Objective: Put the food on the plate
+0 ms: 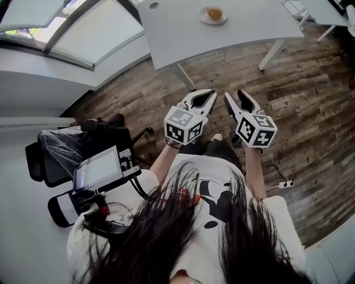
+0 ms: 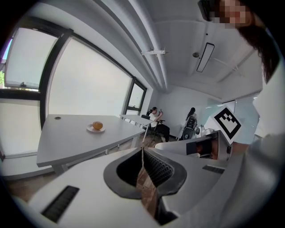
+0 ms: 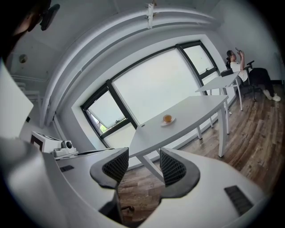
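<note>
Far left in the head view there was a black chair (image 1: 55, 155) with clear plastic over it and a small screen (image 1: 97, 169) on a rig beside it. Neither had anything to do with the job. The person stood on the wood floor (image 1: 310, 111), well back from the white table (image 1: 177, 39), with both grippers held out in front.

The left gripper (image 2: 142, 150) had its jaws together at the tips, with only a sliver of floor showing lower down. Nothing was in them.

Then the food (image 1: 214, 13): 1 small round orange-brown piece, too far off to say whether it was a fruit or a bun. It looked like it was sitting on a small pale plate (image 1: 204, 19) out on the table, well apart from both grippers. Whether the job was already done or hadn't started was hard to call.

The right gripper (image 3: 144, 159) had its 2 pads clearly apart, with floor and a table leg visible through the gap, so it was empty too.

Handling-wise, the food was probably light. Being round, it would likely want to roll or squirt out of the pads. A bun would squash, and a fruit would be firm but smooth-skinned. The best bet seemed to be a gentle squeeze across its widest part, pads on opposite sides. The plate looked light enough to skid on that smooth tabletop if it got bumped.
</note>
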